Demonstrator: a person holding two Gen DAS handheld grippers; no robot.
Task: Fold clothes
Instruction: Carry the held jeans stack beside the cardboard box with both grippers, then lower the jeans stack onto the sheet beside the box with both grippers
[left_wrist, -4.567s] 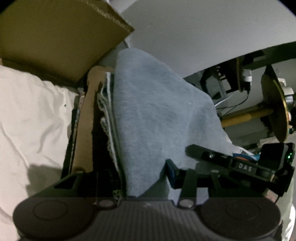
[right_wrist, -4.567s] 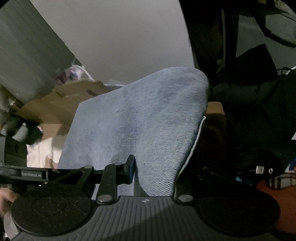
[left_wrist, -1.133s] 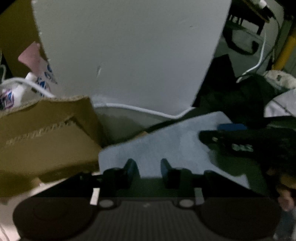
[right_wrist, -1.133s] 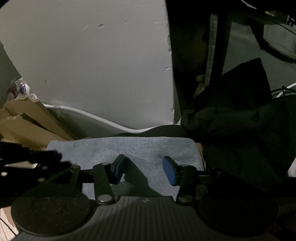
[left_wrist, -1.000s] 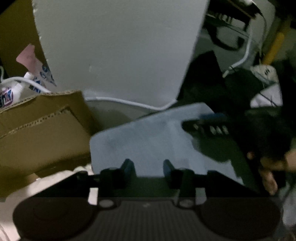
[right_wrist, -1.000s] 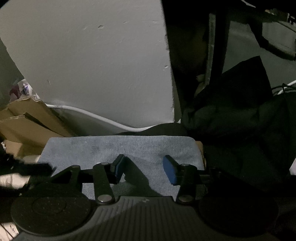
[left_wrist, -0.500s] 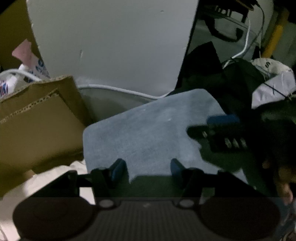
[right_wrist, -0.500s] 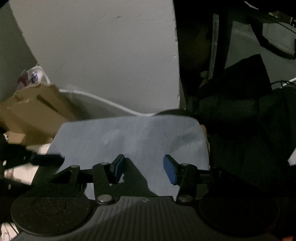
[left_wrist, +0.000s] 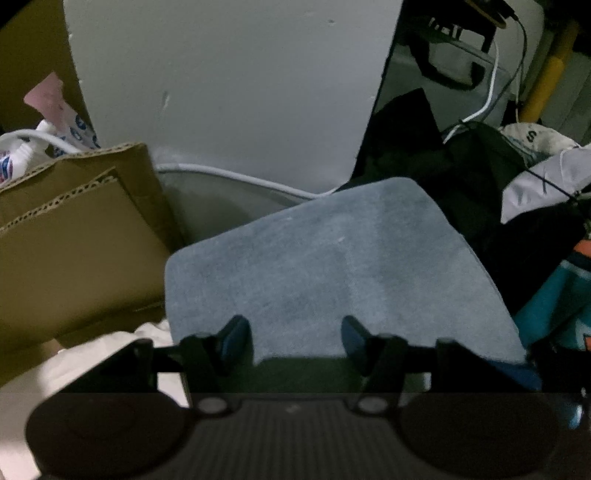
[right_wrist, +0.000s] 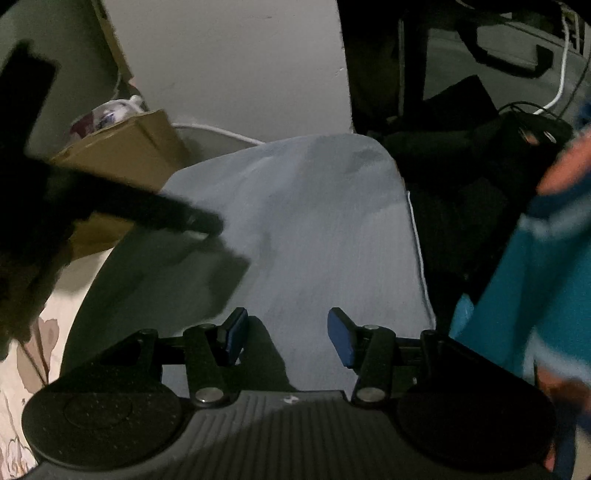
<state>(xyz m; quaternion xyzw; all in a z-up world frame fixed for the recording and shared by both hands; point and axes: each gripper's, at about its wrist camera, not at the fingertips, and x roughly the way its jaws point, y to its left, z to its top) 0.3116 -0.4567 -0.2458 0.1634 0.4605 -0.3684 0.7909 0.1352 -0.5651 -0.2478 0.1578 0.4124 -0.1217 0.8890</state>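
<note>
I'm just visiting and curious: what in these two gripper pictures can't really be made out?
- Teal garment, right wrist view: motion-blurred and cut off by the frame edge.
- Near edge of the folded blue denim, left wrist view: hidden behind the left gripper.
- Dark clothes pile: too shadowed to tell pieces apart.
- Cardboard box contents: hidden by its flaps.

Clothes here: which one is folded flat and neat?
The light blue denim piece right ahead of the left gripper's fingers. It lies flat as a tidy rectangle, while the teal garment and black clothes beside it sit bunched in heaps.
</note>
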